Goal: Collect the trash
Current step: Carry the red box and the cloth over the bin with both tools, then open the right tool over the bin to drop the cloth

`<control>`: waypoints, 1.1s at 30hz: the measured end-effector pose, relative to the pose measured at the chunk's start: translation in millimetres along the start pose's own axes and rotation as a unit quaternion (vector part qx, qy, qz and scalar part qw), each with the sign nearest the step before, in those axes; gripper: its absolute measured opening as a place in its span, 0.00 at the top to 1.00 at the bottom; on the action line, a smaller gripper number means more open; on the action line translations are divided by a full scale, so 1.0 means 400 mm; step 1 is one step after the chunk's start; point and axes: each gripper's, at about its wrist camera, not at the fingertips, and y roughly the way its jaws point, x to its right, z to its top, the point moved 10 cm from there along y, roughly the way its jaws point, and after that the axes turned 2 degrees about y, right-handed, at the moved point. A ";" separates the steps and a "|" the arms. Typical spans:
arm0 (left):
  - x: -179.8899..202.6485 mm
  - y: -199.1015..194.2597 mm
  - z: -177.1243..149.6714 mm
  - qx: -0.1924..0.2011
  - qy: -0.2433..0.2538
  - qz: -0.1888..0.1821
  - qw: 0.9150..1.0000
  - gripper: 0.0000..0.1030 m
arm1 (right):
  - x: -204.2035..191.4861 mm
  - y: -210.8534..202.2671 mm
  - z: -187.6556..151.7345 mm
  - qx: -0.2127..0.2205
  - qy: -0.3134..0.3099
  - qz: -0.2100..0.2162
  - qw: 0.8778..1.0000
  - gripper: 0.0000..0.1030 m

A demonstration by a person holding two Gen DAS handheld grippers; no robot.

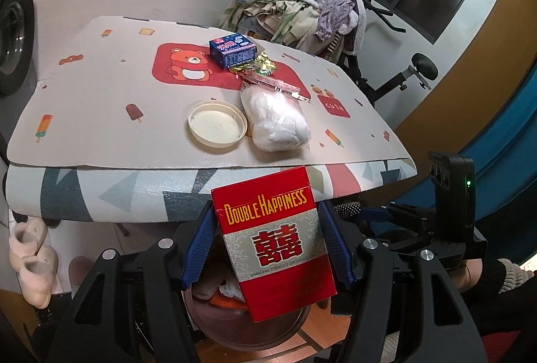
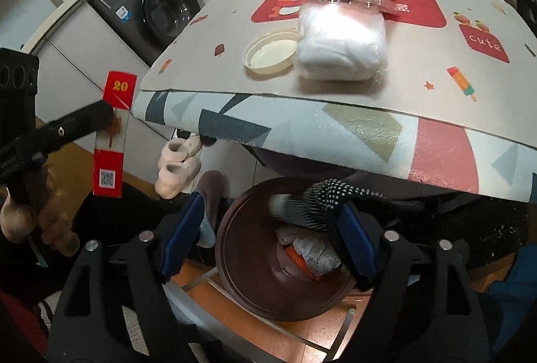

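Note:
My left gripper (image 1: 268, 225) is shut on a red Double Happiness cigarette box (image 1: 278, 255), held upright by its sides over the brown bin (image 1: 231, 329). In the right wrist view the same box (image 2: 115, 84) shows edge-on at the left. My right gripper (image 2: 268, 222) stands open above the bin (image 2: 235, 282). A black glove with white dots (image 2: 322, 205) hangs blurred by its right pad, over the crumpled paper in the bin. On the table lie a blue box (image 1: 231, 52), a gold wrapper (image 1: 258, 66), a bag of white stuffing (image 1: 275, 118) and a round lid (image 1: 216, 123).
The table (image 2: 302, 135), padded with a patterned mat, overhangs the bin's far side. Pale slippers (image 2: 174, 168) sit on the floor under its left end. A washing machine (image 2: 157, 10) stands at the back left. A heap of clothes (image 1: 302, 10) is behind the table.

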 end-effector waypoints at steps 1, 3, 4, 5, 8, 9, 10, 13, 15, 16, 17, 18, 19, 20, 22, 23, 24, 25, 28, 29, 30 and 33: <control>0.001 0.001 -0.002 0.000 0.000 0.000 1.000 0.41 | -0.004 -0.001 0.000 0.000 -0.001 0.006 1.000 0.24; 0.002 0.002 -0.002 0.000 0.000 -0.001 1.000 0.41 | -0.017 -0.001 0.000 0.000 -0.009 0.016 1.000 0.26; 0.002 0.004 -0.003 -0.001 -0.001 -0.001 1.000 0.41 | -0.024 0.001 -0.001 -0.002 -0.015 0.017 1.000 0.26; 0.001 0.004 -0.003 -0.001 -0.001 -0.001 1.000 0.41 | -0.031 0.004 -0.002 -0.006 -0.020 0.019 1.000 0.26; 0.001 0.004 -0.003 -0.001 -0.001 -0.002 1.000 0.41 | -0.057 0.016 -0.015 -0.023 -0.026 0.042 0.998 0.26; 0.001 0.004 -0.003 -0.002 -0.001 -0.002 1.000 0.41 | -0.065 0.024 -0.022 -0.031 -0.029 0.047 0.998 0.26; 0.001 0.004 -0.003 -0.002 -0.001 -0.002 1.000 0.41 | -0.071 0.035 -0.031 -0.043 -0.030 0.052 0.997 0.26; 0.001 0.006 -0.004 -0.003 -0.003 -0.003 1.000 0.41 | -0.066 0.099 -0.082 -0.110 -0.004 0.069 0.991 0.23; 0.003 0.005 -0.007 -0.003 -0.003 -0.004 1.000 0.41 | -0.027 0.142 -0.121 -0.156 0.028 0.039 0.987 0.23; 0.004 0.005 -0.006 -0.002 -0.003 -0.004 1.000 0.41 | -0.010 0.153 -0.134 -0.168 0.040 0.030 0.984 0.23; 0.003 0.004 -0.006 -0.001 -0.002 -0.004 1.000 0.41 | 0.006 0.159 -0.142 -0.175 0.054 0.022 0.983 0.20; 0.003 0.004 -0.007 -0.001 -0.002 -0.004 1.000 0.41 | 0.021 0.159 -0.145 -0.177 0.063 0.013 0.982 0.18; 0.002 0.006 -0.008 -0.002 -0.004 -0.005 1.000 0.41 | 0.033 0.154 -0.139 -0.171 0.069 0.005 0.983 0.15; 0.002 0.005 -0.008 -0.002 -0.004 -0.005 1.000 0.41 | 0.038 0.145 -0.130 -0.161 0.074 0.004 0.984 0.12; 0.005 0.007 -0.010 -0.003 -0.005 -0.006 1.000 0.41 | 0.032 0.127 -0.111 -0.140 0.076 0.018 0.987 0.11; 0.005 0.005 -0.011 -0.003 -0.005 -0.006 1.000 0.41 | 0.028 0.118 -0.101 -0.131 0.072 0.022 0.989 0.11; 0.007 0.006 -0.012 -0.003 -0.004 -0.007 1.000 0.41 | 0.024 0.113 -0.096 -0.125 0.066 0.020 0.990 0.10; 0.009 0.006 -0.012 -0.004 -0.003 -0.008 1.000 0.41 | 0.023 0.106 -0.088 -0.118 0.058 0.013 0.991 0.10; 0.008 0.009 -0.011 -0.006 0.000 -0.009 1.000 0.41 | 0.016 0.084 -0.055 -0.088 0.034 -0.002 0.996 0.07; 0.008 0.010 -0.012 -0.007 0.000 -0.008 1.000 0.41 | 0.016 0.071 -0.042 -0.074 0.025 -0.010 0.997 0.06; 0.007 0.009 -0.012 -0.007 -0.001 -0.008 1.000 0.41 | 0.021 0.059 -0.029 -0.062 0.018 -0.017 0.998 0.06; 0.005 0.008 -0.013 -0.008 -0.001 -0.006 1.000 0.41 | 0.031 0.015 0.023 -0.015 -0.004 -0.046 0.999 0.06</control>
